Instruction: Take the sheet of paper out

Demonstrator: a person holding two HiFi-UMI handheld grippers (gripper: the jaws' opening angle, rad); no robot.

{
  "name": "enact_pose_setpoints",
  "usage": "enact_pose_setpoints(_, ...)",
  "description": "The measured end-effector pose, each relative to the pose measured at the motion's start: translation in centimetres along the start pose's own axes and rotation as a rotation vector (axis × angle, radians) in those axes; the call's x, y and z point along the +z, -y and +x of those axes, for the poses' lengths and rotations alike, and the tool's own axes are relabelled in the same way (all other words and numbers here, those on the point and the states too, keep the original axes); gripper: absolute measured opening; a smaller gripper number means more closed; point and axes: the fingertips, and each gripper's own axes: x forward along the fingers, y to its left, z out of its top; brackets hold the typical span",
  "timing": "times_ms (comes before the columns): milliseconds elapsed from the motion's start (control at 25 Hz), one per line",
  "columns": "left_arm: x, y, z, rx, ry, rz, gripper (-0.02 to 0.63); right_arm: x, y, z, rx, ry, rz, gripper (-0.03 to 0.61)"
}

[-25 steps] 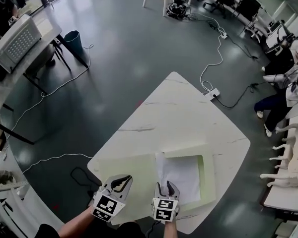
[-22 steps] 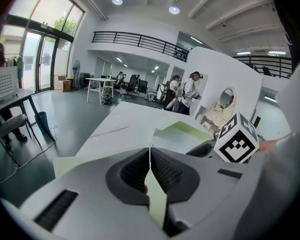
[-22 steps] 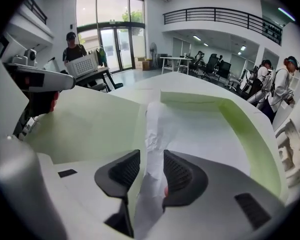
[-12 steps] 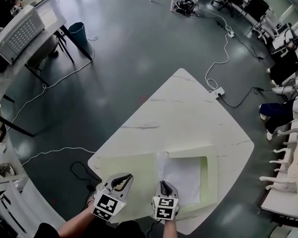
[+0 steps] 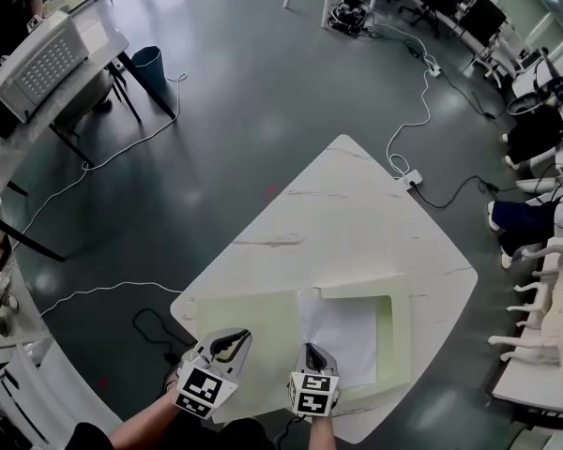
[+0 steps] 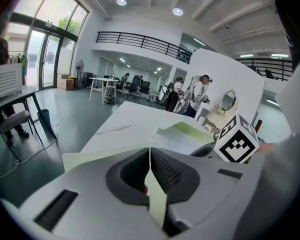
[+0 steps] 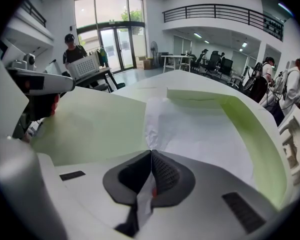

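Pale green folder (image 5: 253,322) lies open and spread wide. The white table (image 5: 357,214) is under it and runs on past the folder's far edge. The sheet of paper (image 5: 347,336), white, lies inside the folder's right half, framed by a green border on the far and right sides. It is not yet out of the folder. Its left edge runs close beside the folder's centre fold and looks creased there.

The left gripper (image 6: 150,150) is at the folder's near left edge, jaws clenched on the green left flap. The flap's thin edge passes straight between the ribbed pads.

The right gripper (image 7: 151,153) is at the folder's near edge, just right of the fold. Its jaws have just been closing and now pinch the sheet of paper at its near left corner. White paper shows between the pads and crumples up just ahead of them.

The two grippers sit side by side at the folder's near side, close but apart, marker cubes toward the person. A forearm (image 5: 141,427) shows behind the left gripper.

Grey floor (image 5: 244,111) lies all round. A white power strip (image 5: 411,176) with cables lies beyond the folder's far right. A teal bin (image 5: 150,67) stands well beyond its far left. People (image 6: 199,98) stand well beyond the folder's far right, too small for detail.
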Motion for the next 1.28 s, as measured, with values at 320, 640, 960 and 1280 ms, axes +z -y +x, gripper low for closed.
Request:
enact_pose_setpoints(320,2.2,1.1,-3.4,-0.006,0.044,0.03,0.028,1.5,-1.6,-3.8,-0.009,0.052,-0.011,0.018)
enact_pose_setpoints(640,4.8,2.6,-8.8,-0.028,0.09,0.084,0.028,2.9,-3.9,-9.8,-0.047,0.117,-0.01,0.018)
enact_pose_setpoints(960,7.8,4.9,-15.4,-0.073,0.157,0.156,0.028,4.3,-6.7,-16.9,-0.115,0.203,0.005,0.018)
enact_pose_setpoints(1280,10.1,7.1,-21.5,-0.136,0.226,0.229,0.028,5.9,-8.8,-24.9,-0.216,0.319,0.028,0.018)
